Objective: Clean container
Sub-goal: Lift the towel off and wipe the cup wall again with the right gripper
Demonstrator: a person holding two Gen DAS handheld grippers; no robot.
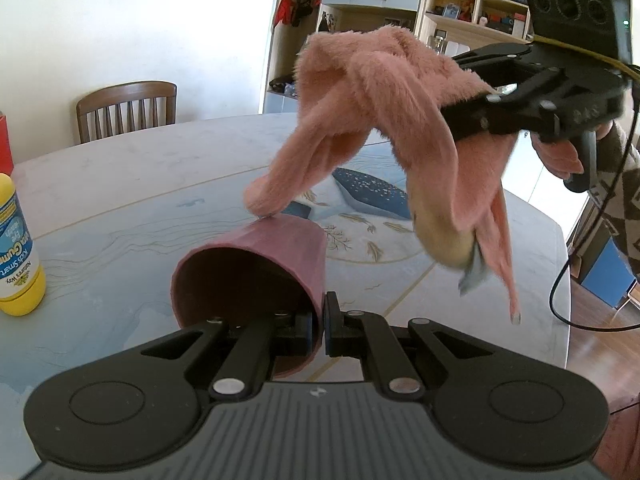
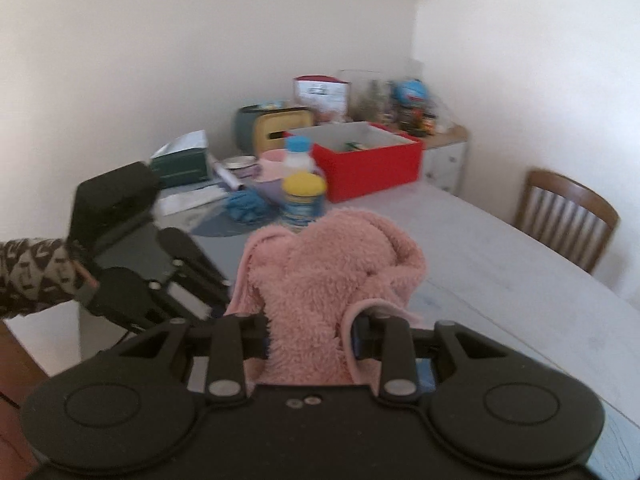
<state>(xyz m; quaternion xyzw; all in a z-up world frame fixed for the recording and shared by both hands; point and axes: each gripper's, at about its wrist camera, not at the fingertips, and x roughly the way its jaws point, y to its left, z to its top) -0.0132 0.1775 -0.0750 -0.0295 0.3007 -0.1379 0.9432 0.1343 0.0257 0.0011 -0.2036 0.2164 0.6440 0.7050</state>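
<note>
We see broad bare room on the pale marble-patterned surface (image 1: 140,168) ahead, its rounded edge far off by a wooden chair (image 1: 126,110). Our left gripper (image 1: 319,322) has its jaws clenched on the rim of the dusty-pink plastic cup (image 1: 256,264), tipped on its side, interior dark. Our right gripper (image 2: 308,340) grasps the fluffy pink cloth (image 1: 380,92) just above the cup. Only the right view shows a red box (image 2: 368,160).

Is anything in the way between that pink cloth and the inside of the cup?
Nothing visible. The cup lies tilted, pinched by its rim in the left claw, its mouth unblocked. The cloth hangs from the right claw above it, one end touching the cup's outside.
</note>
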